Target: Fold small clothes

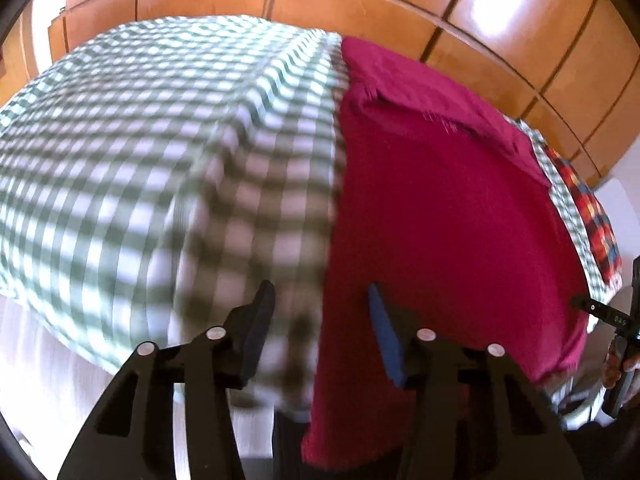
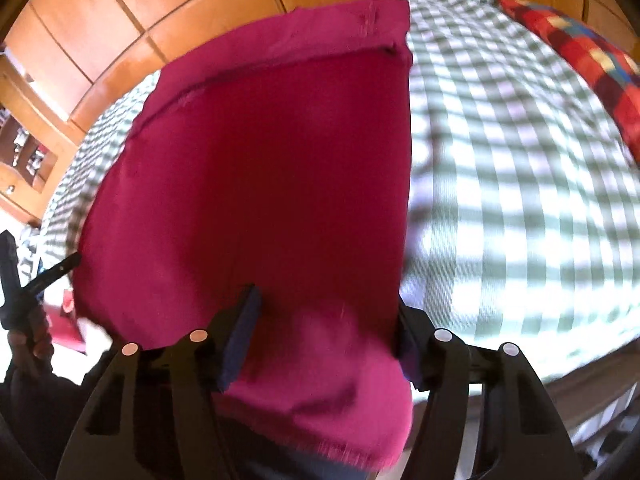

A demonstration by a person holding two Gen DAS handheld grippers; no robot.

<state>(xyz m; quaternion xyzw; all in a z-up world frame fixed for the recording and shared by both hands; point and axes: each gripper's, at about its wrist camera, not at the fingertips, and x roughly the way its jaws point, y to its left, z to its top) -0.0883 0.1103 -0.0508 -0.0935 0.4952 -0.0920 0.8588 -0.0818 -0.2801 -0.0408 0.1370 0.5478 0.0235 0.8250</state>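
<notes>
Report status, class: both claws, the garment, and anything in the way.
Left claw open at the magenta garment edge. Right claw open, garment bunched between its fingers. Garment flat on checked bedsheet. Plaid cloth well aside.

Your garment [image 1: 440, 208] lies on the bed [image 1: 140, 140], hanging over its near edge. From your left gripper [image 1: 320, 328], it spreads toward 1 o'clock; a pillow [image 1: 592, 216] sits beyond at 2 o'clock, cabinets [image 1: 360, 4] behind.

I can read only one marking: faint white digits, seemingly "845", on the black right gripper [image 1: 618, 320] at three o'clock in my left wrist view.
</notes>
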